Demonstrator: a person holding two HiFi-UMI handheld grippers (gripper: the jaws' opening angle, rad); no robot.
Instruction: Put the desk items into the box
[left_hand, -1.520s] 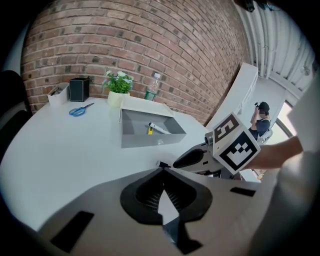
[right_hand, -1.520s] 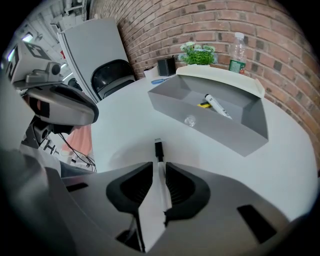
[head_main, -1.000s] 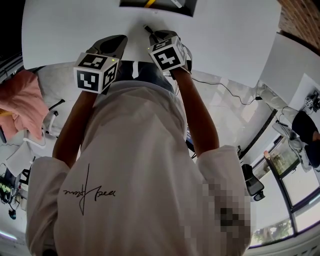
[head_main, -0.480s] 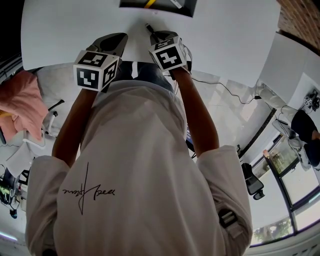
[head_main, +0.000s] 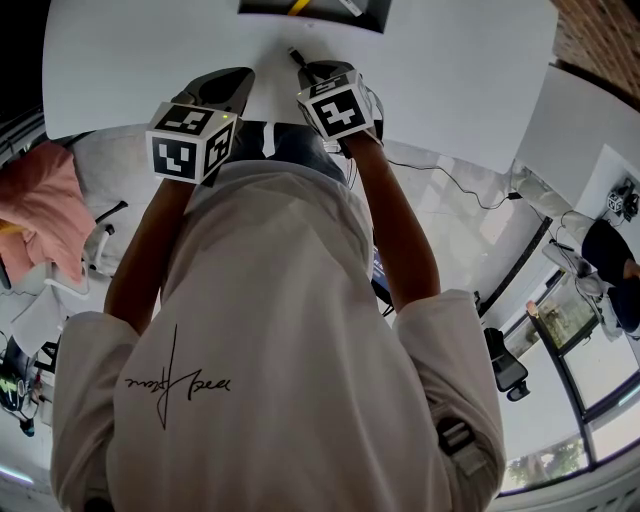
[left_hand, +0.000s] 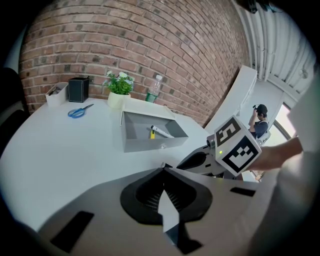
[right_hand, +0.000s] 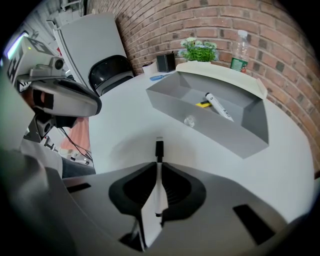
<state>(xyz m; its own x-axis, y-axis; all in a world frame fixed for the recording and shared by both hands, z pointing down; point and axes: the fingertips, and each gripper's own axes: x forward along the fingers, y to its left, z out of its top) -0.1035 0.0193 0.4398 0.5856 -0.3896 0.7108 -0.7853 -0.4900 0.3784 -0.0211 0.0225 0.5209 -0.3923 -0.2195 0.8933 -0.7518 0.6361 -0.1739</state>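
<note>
My right gripper (right_hand: 159, 165) is shut on a slim white pen with a black tip (right_hand: 159, 149) that sticks out ahead of the jaws, just above the white table (right_hand: 115, 130). Its jaws have just been closing on the pen. In the head view the pen's black end (head_main: 295, 55) shows beyond the right gripper (head_main: 318, 72). The open grey box (right_hand: 220, 125) stands just beyond, with a white marker (right_hand: 217, 106) and a small yellow item (right_hand: 202, 104) inside. My left gripper (left_hand: 162, 167) is shut and holds nothing, level with the right gripper (left_hand: 197, 159) near the table's front edge.
Along the brick wall stand a potted plant (left_hand: 119, 90), a water bottle (left_hand: 154, 89), a black pen holder (left_hand: 78, 90) and a white container (left_hand: 56, 94). Blue scissors (left_hand: 77, 111) lie on the table. A black chair (right_hand: 112, 70) sits at the left.
</note>
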